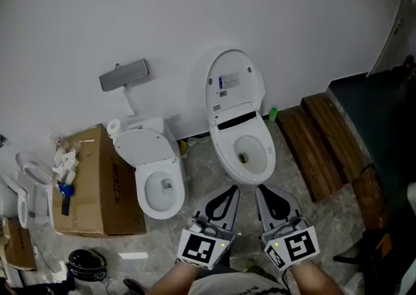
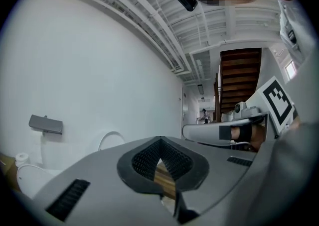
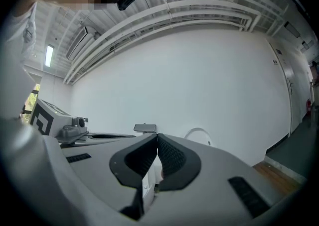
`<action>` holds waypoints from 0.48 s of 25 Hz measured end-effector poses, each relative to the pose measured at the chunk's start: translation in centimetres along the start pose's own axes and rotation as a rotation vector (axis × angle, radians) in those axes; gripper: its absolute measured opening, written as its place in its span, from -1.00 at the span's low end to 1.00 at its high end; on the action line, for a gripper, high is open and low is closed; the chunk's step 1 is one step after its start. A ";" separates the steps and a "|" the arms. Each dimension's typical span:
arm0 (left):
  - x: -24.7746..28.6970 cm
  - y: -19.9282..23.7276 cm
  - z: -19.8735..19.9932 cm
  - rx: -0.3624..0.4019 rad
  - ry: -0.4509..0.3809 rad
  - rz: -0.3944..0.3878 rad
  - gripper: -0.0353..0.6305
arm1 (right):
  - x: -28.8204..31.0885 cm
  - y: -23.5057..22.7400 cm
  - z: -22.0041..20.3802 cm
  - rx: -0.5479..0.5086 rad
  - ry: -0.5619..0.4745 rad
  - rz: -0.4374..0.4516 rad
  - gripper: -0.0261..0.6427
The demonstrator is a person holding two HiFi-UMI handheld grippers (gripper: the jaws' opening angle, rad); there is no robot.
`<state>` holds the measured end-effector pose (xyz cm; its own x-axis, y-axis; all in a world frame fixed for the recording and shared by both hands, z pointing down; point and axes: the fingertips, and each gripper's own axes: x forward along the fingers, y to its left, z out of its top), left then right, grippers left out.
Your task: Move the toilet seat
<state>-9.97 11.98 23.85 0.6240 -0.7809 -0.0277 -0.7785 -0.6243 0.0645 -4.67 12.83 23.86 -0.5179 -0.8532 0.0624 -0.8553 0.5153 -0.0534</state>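
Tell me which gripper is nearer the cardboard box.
Left. The left gripper sits right of the cardboard box, past the small toilet; the right gripper is farther right.

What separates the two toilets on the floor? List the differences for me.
The right toilet looks larger and longer than the left toilet. The right toilet's lid carries a printed label, with a black strip below it; the left toilet's lid is plain white. The left toilet stands beside a cardboard box; the right toilet stands beside wooden planks. Both are white, with lids up and bowls open.
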 end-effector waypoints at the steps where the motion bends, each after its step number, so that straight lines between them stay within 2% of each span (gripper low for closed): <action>1: 0.7 1.0 -0.3 -0.003 0.000 -0.008 -0.88 | 1.2 -0.2 -0.2 0.001 0.003 -0.009 -0.89; 5: 3.4 4.0 -2.0 -0.002 -0.001 -0.045 -0.88 | 4.7 -1.6 -1.4 0.012 0.002 -0.050 -0.88; 8: 5.4 5.7 -3.6 -0.032 0.013 -0.059 -0.88 | 6.5 -2.9 -2.8 0.031 0.018 -0.070 -0.88; 12: 8.3 7.0 -5.7 -0.052 0.026 -0.077 -0.88 | 8.0 -6.2 -5.0 0.071 0.039 -0.123 -0.88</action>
<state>-9.86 1.18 29.79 0.6842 -0.7293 -0.0083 -0.7238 -0.6803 0.1150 -3.55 3.17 29.70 -0.4106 -0.9050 0.1116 -0.9100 0.3989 -0.1129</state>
